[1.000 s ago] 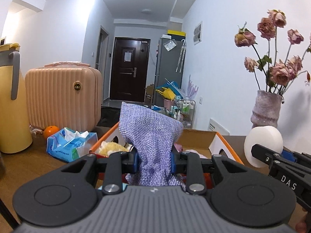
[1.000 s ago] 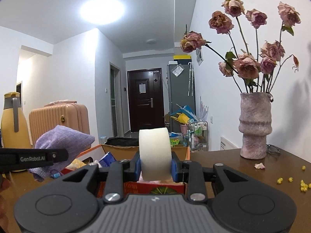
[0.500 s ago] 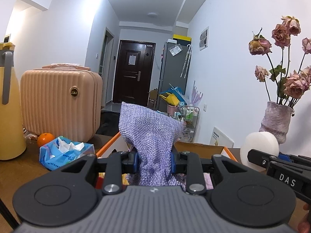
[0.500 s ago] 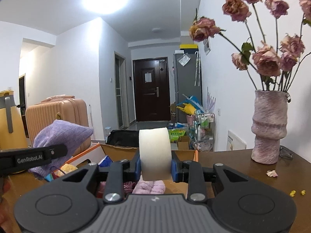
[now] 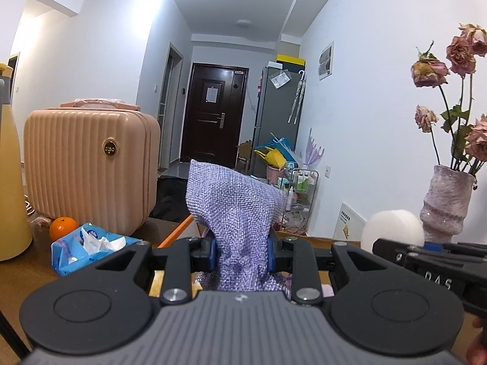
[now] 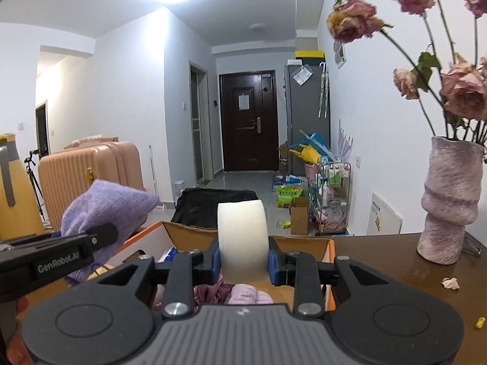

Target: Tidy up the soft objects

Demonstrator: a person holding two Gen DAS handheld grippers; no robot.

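Observation:
My left gripper [image 5: 242, 254] is shut on a purple knitted pouch [image 5: 234, 213] and holds it above the open cardboard box [image 5: 178, 232]. My right gripper [image 6: 243, 260] is shut on a white foam disc [image 6: 242, 237], also over the box [image 6: 304, 245]. The box holds soft things, among them a pink plush piece [image 6: 249, 296] and a maroon cloth [image 6: 210, 293]. The pouch also shows at the left of the right wrist view [image 6: 103, 200], and the foam disc at the right of the left wrist view [image 5: 392, 226].
On the brown table stand a pink vase with dried roses [image 6: 450, 200], a peach suitcase [image 5: 88, 164], a yellow jug [image 5: 9, 194], an orange [image 5: 62, 226] and a blue tissue pack [image 5: 88, 246]. Petals and yellow crumbs [image 6: 450, 283] lie at right.
Both grippers have moved forward over the box with their loads still held. The box interior now shows below the right gripper.

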